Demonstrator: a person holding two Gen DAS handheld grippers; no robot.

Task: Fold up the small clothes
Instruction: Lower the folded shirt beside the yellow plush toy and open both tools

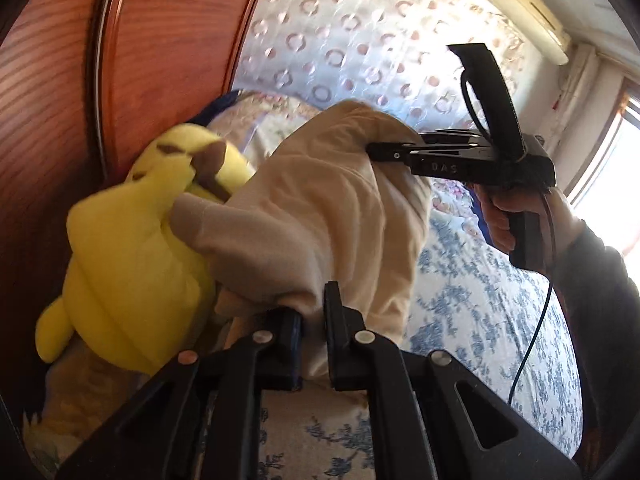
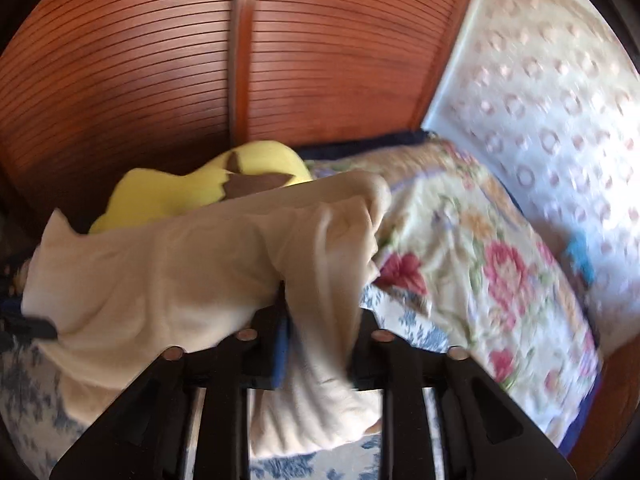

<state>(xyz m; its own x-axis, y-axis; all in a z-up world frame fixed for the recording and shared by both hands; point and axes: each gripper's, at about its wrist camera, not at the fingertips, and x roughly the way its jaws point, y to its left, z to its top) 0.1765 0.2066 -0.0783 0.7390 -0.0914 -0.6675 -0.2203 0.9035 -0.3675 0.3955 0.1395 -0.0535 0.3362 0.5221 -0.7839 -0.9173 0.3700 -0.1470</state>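
Up above the bed, the cream garment hangs stretched between both tools. The left tool is clamped shut on one edge of the cloth. The right tool has its fingers apart with cloth draped between them; the blurred right-wrist view hides whether they press it. A yellow plush toy lies just behind.

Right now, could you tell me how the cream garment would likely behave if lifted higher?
The cream garment would probably sag, since it already droops in folds between both claws. It looks light and thin. It may slip from the right claw, whose jaws look parted.
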